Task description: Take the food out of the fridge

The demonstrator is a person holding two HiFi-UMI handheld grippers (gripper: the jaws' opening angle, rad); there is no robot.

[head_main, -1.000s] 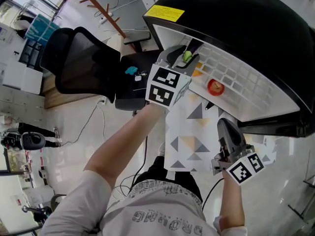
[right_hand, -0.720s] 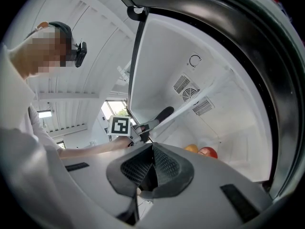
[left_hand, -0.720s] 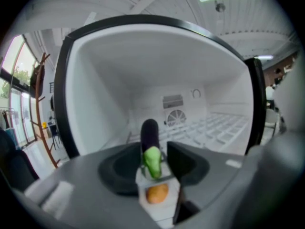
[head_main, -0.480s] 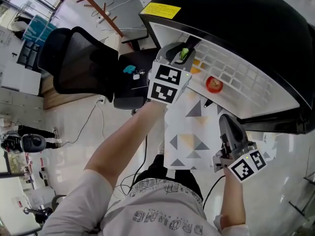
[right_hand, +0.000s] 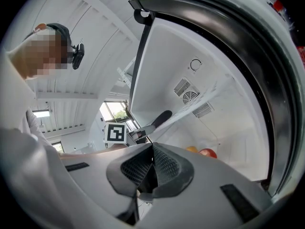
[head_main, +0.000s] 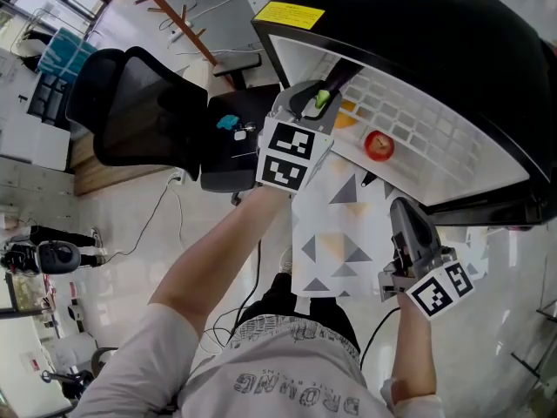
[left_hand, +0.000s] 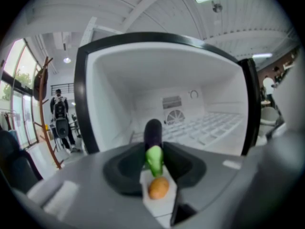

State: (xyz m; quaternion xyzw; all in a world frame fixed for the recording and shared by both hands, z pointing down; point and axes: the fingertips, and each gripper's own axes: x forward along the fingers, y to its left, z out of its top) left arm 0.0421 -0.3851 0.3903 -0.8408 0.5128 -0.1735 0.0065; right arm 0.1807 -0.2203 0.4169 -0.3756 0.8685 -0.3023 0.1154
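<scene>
Head view: the left tool [head_main: 318, 103] is at the front left corner of the fridge [head_main: 418, 24] shelf [head_main: 435, 138], on the eggplant [head_main: 323, 97]. An orange item [head_main: 346, 111] and a red fruit [head_main: 379, 144] lie further along the shelf. The right tool [head_main: 405, 216] hangs well apart.

Left gripper view: the jaws have just been closing and clamp the eggplant's green stem end. Its long axis runs straight ahead into the fridge, so withdrawal is likely straight back.

Right gripper view: jaws together, empty.
</scene>
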